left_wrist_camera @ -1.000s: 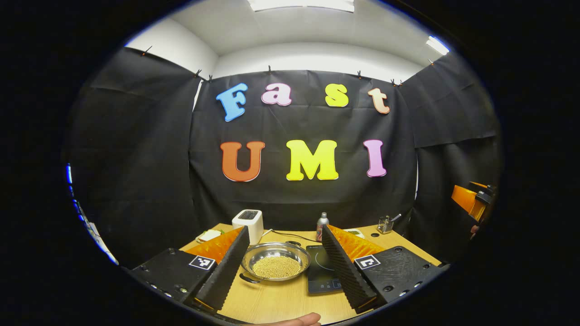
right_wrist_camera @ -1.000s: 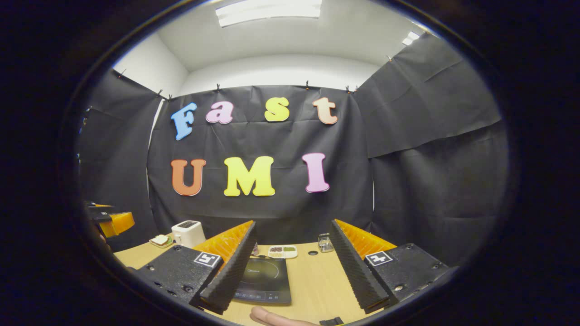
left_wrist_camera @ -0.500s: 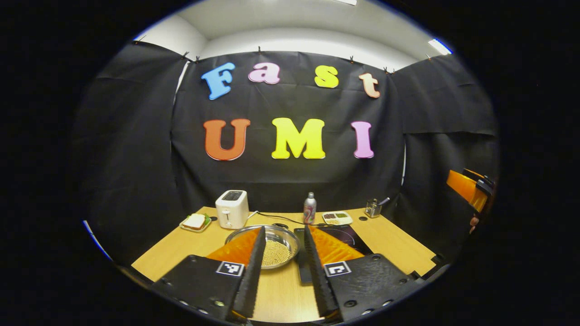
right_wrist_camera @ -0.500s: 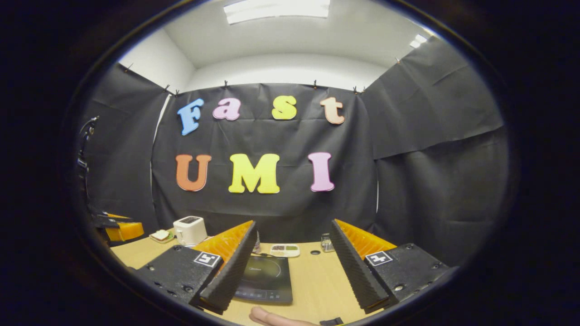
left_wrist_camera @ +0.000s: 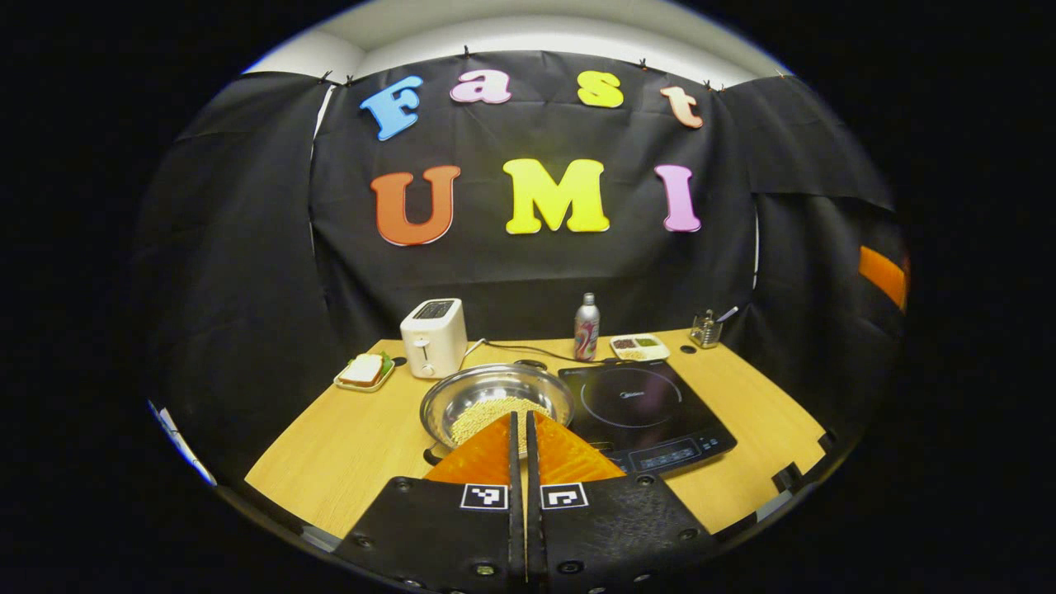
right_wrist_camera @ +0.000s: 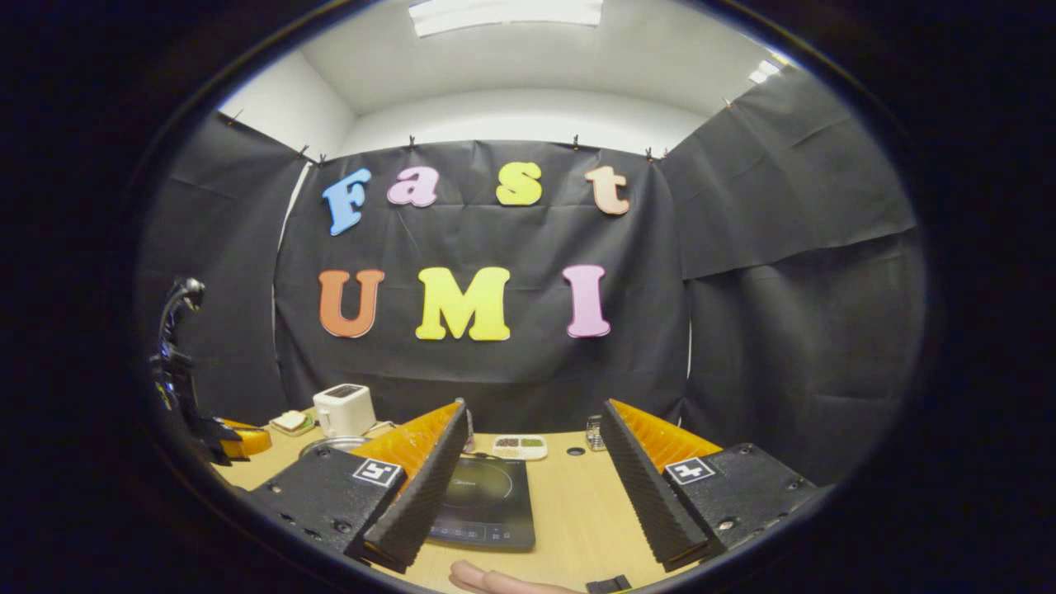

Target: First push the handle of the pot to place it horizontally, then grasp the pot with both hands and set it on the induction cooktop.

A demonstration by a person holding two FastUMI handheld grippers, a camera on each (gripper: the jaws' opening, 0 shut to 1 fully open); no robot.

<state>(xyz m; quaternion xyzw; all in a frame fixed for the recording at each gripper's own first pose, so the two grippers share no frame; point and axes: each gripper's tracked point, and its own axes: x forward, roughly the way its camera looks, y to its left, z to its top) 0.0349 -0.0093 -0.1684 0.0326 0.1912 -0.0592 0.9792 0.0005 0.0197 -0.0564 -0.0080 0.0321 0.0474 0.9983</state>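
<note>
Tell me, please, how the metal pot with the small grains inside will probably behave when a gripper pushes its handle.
The pot is wide, shallow and metal, so it should stay stiff and slide or turn on the smooth wooden table rather than tip. The grains lie loose and uncovered, so a sharp push may shift them.

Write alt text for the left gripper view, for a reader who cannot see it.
The left tool, closed on nothing, points at a steel pot of pale grains on a wooden table. An induction cooktop lies just right of the pot; a toaster, sandwich plate and bottle stand behind.
</note>
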